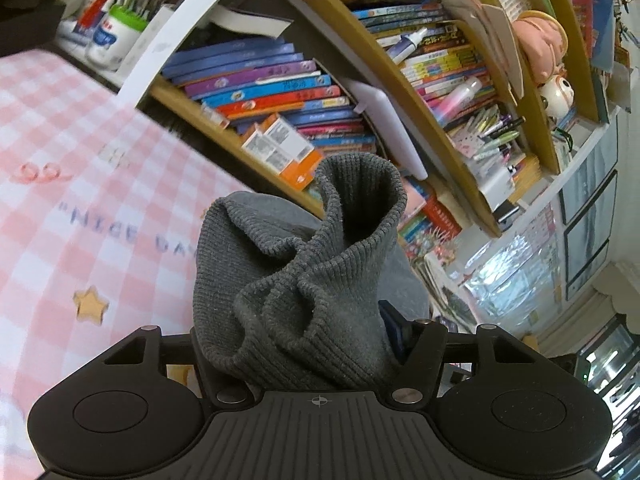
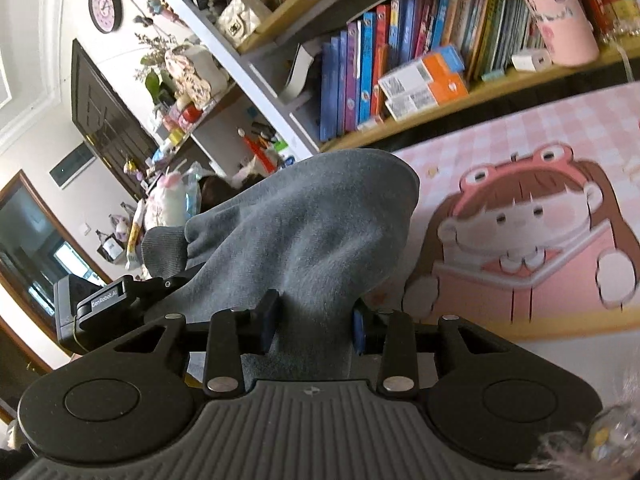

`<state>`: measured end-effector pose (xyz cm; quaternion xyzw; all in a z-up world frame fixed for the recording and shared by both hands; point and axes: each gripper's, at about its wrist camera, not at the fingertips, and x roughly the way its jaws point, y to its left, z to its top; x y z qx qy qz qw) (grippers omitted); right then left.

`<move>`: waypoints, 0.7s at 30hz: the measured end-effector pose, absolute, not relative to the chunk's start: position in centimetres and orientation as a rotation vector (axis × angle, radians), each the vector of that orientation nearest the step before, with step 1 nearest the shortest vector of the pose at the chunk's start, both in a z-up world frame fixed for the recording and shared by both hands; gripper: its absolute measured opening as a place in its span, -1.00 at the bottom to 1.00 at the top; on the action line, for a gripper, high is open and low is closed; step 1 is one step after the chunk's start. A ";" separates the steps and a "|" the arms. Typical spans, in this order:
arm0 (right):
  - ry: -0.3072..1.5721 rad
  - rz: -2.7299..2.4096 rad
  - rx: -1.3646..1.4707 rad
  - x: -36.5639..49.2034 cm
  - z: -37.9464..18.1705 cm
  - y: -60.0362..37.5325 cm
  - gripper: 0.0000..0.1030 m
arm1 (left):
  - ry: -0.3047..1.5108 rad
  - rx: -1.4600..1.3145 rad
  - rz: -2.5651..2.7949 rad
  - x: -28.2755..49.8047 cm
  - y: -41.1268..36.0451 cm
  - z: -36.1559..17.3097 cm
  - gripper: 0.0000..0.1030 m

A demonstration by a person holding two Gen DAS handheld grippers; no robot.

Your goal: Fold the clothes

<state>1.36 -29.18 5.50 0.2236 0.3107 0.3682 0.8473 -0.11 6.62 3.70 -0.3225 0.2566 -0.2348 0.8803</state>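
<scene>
A grey sock is stretched between my two grippers, lifted above the pink mat. In the left wrist view its ribbed cuff (image 1: 320, 264) bunches up and gapes open at the top. My left gripper (image 1: 296, 320) is shut on that cuff, and the fabric hides most of both fingers. In the right wrist view the smooth foot part of the sock (image 2: 312, 220) rises from my right gripper (image 2: 314, 324), which is shut on a narrow fold of it. The left gripper's black housing (image 2: 92, 308) shows at the left, under the sock's other end.
A pink checked mat (image 1: 80, 160) with a cartoon girl print (image 2: 520, 220) lies below. Behind it stands a bookshelf (image 1: 280, 92) packed with books, with orange and white boxes (image 2: 424, 80) on its lowest board. A pen holder (image 1: 120, 20) stands at the far left.
</scene>
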 end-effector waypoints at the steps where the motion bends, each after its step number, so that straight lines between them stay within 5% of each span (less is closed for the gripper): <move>1: 0.650 0.774 0.473 1.8 5.6 -29.1 -0.36 | 0.532 -0.671 -0.490 0.4 6.6 3.9 0.19; 21: 0.647 0.723 0.527 10.5 4.2 -28.6 -0.36 | 0.556 -0.657 -0.489 9.5 6.7 3.3 0.19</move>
